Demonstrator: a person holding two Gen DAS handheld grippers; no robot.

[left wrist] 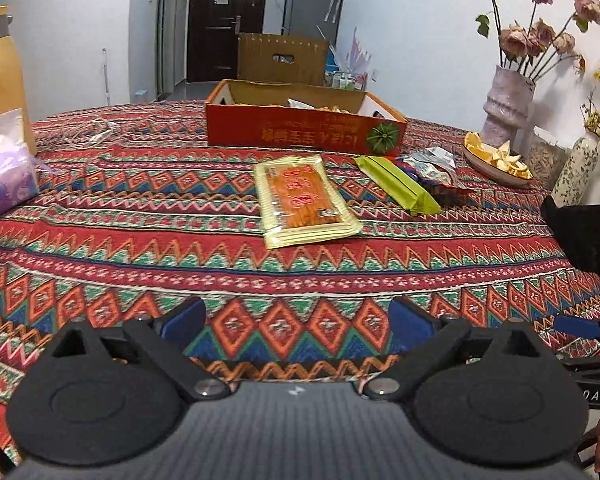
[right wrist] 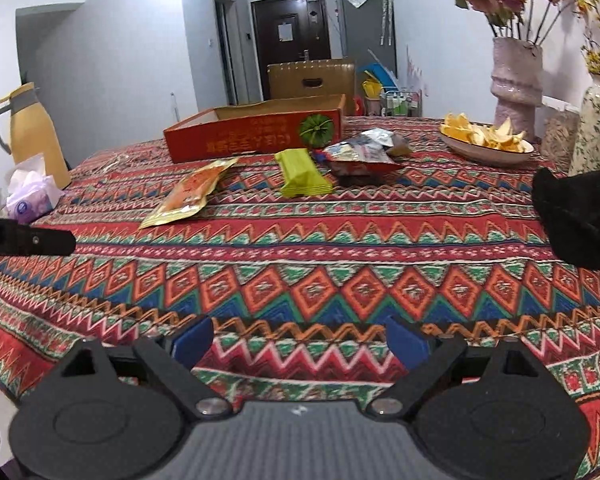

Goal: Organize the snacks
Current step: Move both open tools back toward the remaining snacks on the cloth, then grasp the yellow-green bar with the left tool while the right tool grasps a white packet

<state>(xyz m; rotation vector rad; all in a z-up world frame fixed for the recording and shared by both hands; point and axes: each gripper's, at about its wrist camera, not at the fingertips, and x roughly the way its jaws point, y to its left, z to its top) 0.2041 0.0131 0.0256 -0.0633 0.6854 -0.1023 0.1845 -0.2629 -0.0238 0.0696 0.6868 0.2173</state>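
Here, both claws hang over the near part of the patterned tablecloth (left wrist: 140, 240), with the snacks lying ahead of them.

Left gripper (left wrist: 298, 320): jaws spread wide, blue pads well apart, nothing between them, only cloth beneath.
Right gripper (right wrist: 300, 340): jaws wide apart and empty, over bare cloth.
Yellow-and-orange packet (left wrist: 306, 200): lies flat on the cloth straight ahead of the left claw, well apart from its tips; its long axis runs away from the claw, the far end leaning slightly left. From the right claw it sits ahead and to the left (right wrist: 192, 194), its long axis slanting from near-left to far-right.
Green packet (right wrist: 302, 172): ahead of the right claw, nearly centred, well apart from it; its long axis points away from the claw, near end slightly to the right. From the left claw it lies ahead and right (left wrist: 398, 184), slanting from far-left to near-right.
Foil snack bags (right wrist: 364, 154): 1 crumpled heap just beside the green packet, on its right, farther off than the claw's reach.
Orange cardboard box (left wrist: 300, 128): open-topped, beyond all the packets, its long side facing the claws.
Bowl of orange peel (right wrist: 486, 140): far ahead and right of the right claw.
Tissue pack (left wrist: 4, 176): ahead and far left of the left claw.
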